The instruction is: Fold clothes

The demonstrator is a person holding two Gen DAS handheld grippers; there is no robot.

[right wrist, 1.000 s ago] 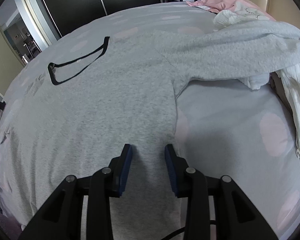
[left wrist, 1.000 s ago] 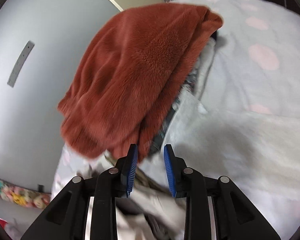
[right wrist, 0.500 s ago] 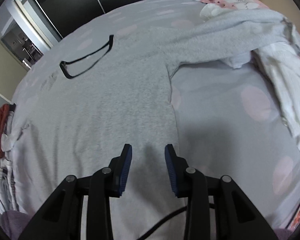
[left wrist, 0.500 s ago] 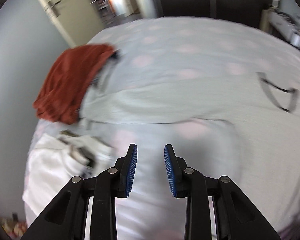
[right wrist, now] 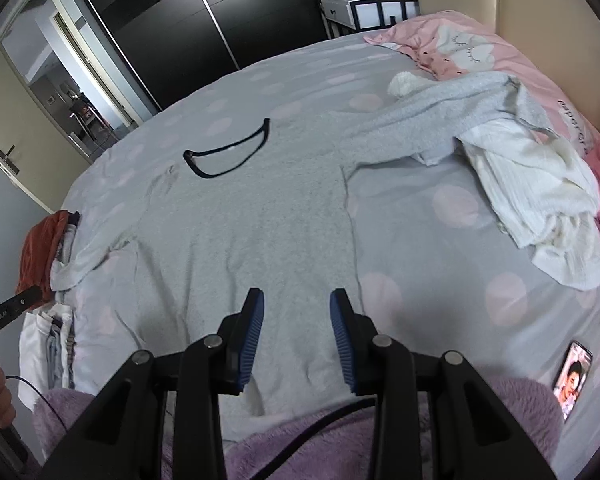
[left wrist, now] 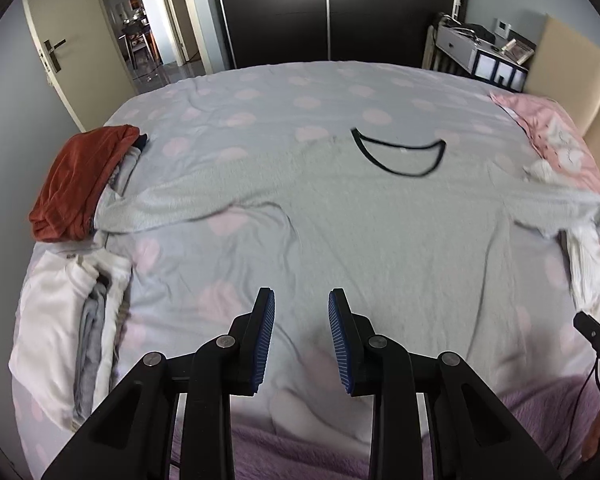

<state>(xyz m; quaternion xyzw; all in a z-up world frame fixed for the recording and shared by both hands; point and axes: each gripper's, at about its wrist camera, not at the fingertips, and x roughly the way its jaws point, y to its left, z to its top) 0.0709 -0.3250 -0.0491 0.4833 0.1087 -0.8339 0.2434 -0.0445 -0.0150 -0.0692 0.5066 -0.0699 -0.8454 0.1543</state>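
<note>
Sweater (left wrist: 364, 216) — grey, with a black-edged neckline at twelve o'clock — lay flat across the dotted bedspread (left wrist: 260, 92), one sleeve reaching a rust garment (left wrist: 80, 176) at nine o'clock. The left gripper (left wrist: 301, 338) and right gripper (right wrist: 297, 338) hung above its hem (both part open, holding nothing). White clothes (right wrist: 540, 200) sat crumpled at two o'clock.

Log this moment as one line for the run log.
left gripper: open, empty | right gripper: open, empty | grey top: spread flat on bed, unfolded
</note>
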